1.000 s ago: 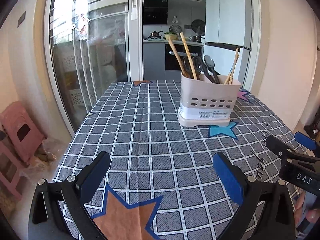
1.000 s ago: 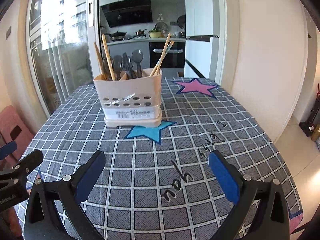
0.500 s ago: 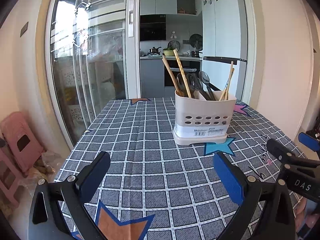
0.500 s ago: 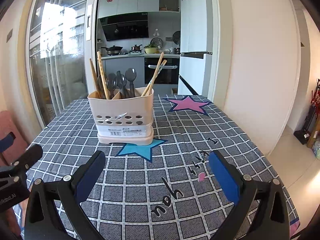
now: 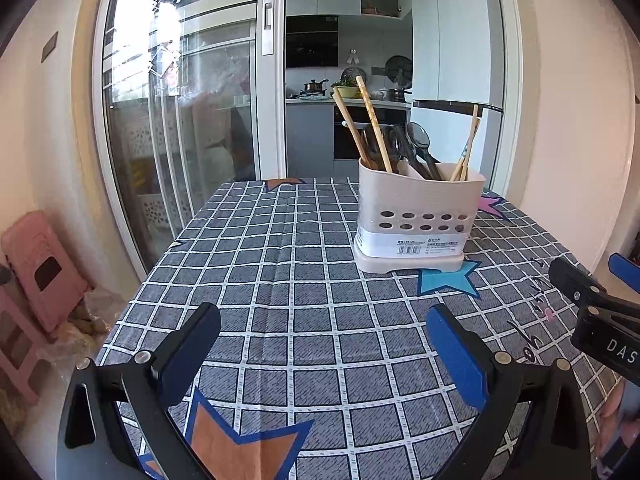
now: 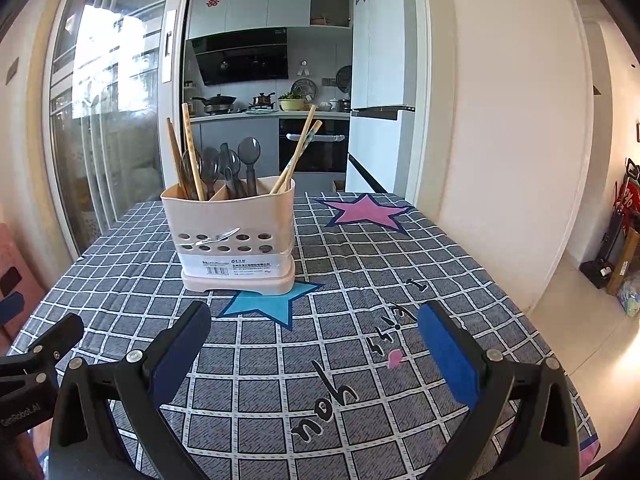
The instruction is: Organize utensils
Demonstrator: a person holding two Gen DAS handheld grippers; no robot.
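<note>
A cream utensil holder (image 5: 416, 220) with a row of holes stands upright on the checked tablecloth (image 5: 280, 280); it also shows in the right wrist view (image 6: 234, 236). It holds wooden chopsticks (image 5: 370, 120), dark spoons (image 6: 248, 164) and a second chopstick pair (image 6: 298, 152) in separate compartments. My left gripper (image 5: 324, 344) is open and empty, well short of the holder. My right gripper (image 6: 314, 340) is open and empty, also apart from the holder.
The table's left edge (image 5: 132, 304) drops to the floor, where pink stools (image 5: 36, 268) stand. A glass sliding door (image 5: 180, 120) and the kitchen lie behind. The right gripper (image 5: 592, 312) shows at the left view's right edge. A white wall (image 6: 500, 120) is on the right.
Both views have tilted up and drawn back a little, so the holder sits lower and farther in frame. Both grippers stay open and empty.
</note>
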